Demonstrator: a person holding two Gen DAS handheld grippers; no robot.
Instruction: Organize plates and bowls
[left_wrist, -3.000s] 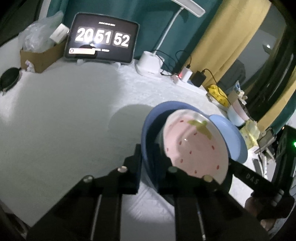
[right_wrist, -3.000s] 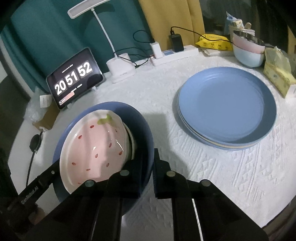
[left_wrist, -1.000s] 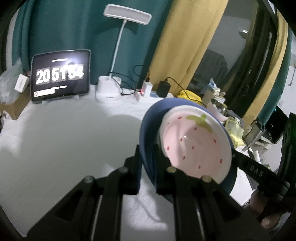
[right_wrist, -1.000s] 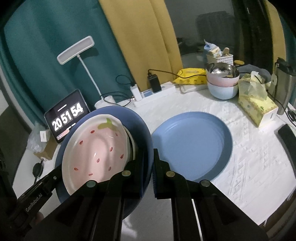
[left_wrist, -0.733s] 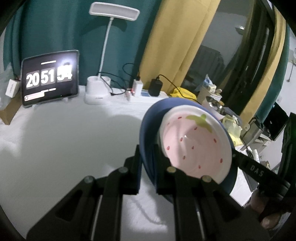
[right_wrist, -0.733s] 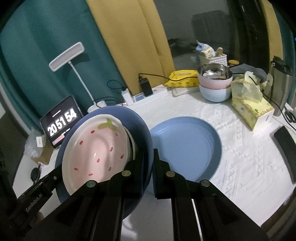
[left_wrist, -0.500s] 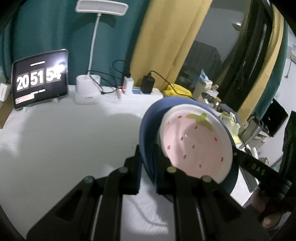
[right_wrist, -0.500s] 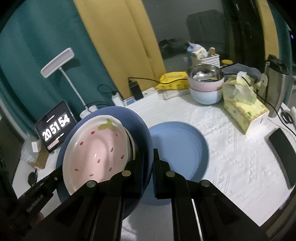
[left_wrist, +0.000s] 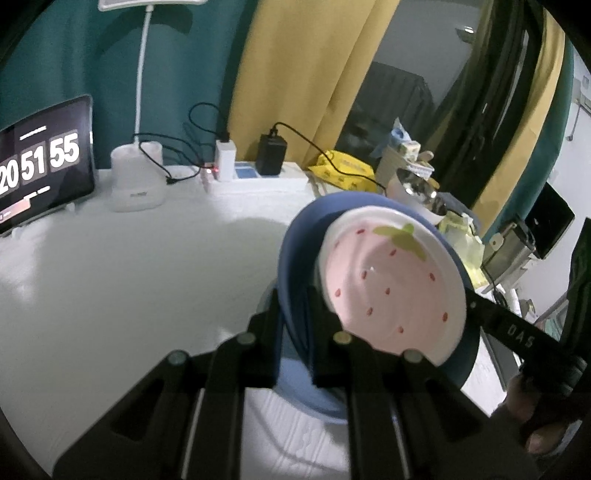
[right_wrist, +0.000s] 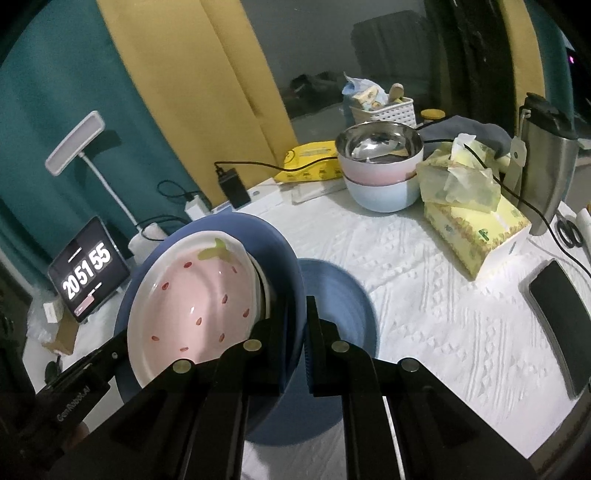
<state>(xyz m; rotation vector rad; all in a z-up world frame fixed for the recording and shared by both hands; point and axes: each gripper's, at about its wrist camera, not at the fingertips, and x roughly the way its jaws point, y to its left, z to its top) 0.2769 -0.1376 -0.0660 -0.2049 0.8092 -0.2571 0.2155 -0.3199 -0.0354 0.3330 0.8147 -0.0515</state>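
Note:
A dark blue bowl holds a pink strawberry-print dish. My left gripper is shut on the bowl's near rim. My right gripper is shut on the opposite rim of the same bowl, with the pink dish inside. The bowl is held tilted, high above the table. A stack of light blue plates lies on the white cloth below and behind it, and shows under the bowl in the left wrist view.
Stacked bowls with a steel one on top stand at the back right, beside a tissue box, a steel jug and a phone. A clock tablet, a lamp base and a power strip line the back.
Both grippers have lifted the bowl and dish higher and carried them right, over the blue plate stack. The grip has not changed.

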